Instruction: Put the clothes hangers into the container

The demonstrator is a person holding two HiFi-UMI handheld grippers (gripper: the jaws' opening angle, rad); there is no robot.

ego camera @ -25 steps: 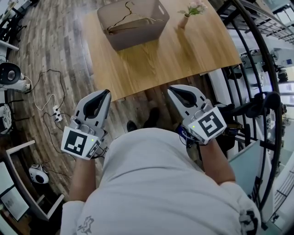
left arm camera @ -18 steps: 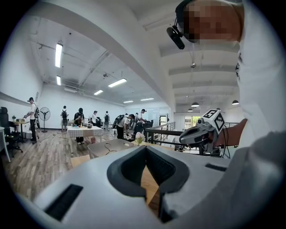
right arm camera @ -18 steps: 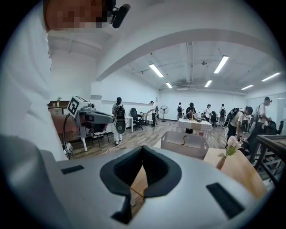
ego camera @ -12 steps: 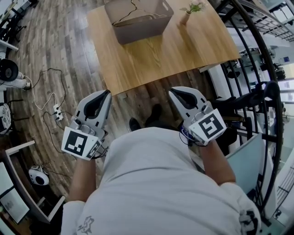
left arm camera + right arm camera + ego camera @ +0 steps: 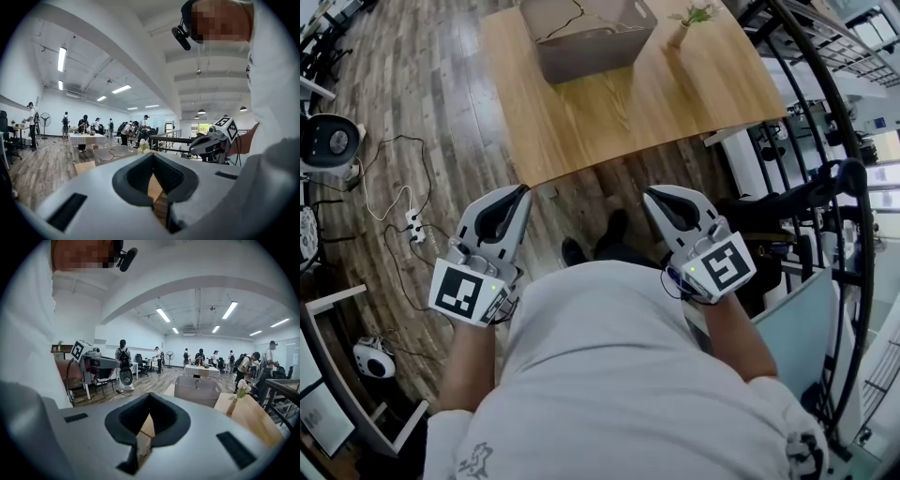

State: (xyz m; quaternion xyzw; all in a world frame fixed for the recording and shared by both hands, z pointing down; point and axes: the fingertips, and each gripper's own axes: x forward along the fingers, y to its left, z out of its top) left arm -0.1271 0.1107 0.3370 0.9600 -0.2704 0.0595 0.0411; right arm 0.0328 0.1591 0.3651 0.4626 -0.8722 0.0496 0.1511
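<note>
A beige container (image 5: pixel 586 37) stands at the far end of the wooden table (image 5: pixel 628 103), with a wire clothes hanger (image 5: pixel 562 21) lying inside it. In the right gripper view the container (image 5: pixel 197 390) shows ahead, the hanger's hook (image 5: pixel 197 380) poking above its rim. My left gripper (image 5: pixel 517 192) and right gripper (image 5: pixel 652 195) hang close to my body, short of the table's near edge. Both are shut with nothing between the jaws. The left gripper view shows the right gripper (image 5: pixel 211 143) beside it.
A small vase with flowers (image 5: pixel 680 33) stands right of the container. Black railing (image 5: pixel 825 141) curves along the right. Cables and a power strip (image 5: pixel 412 225) lie on the wooden floor at left, near round devices (image 5: pixel 333 141). Several people stand far back in the room.
The table and container have slid toward the top of the head view, so they are farther from me. Both grippers stay shut and empty by my body.
</note>
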